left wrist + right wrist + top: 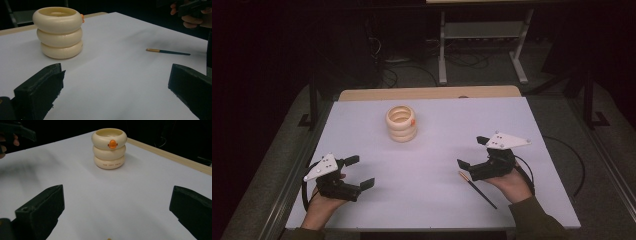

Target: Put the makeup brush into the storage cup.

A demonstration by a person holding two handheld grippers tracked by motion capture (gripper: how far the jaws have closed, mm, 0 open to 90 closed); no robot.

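Note:
A cream holder shaped like three stacked rings stands upright on the white table mat, toward the far middle. It carries a small orange beak mark. A thin dark brush or pencil with a tan tip lies flat near the front right, just under my right gripper. The right gripper is open with nothing between its jaws. My left gripper rests at the front left, also open and holding nothing. The holder and the brush lie well ahead of the left jaws.
A wooden strip edges the mat's far side. Beyond the table is dark floor with cables and a grey metal stand. A metal rail runs along the table's left side.

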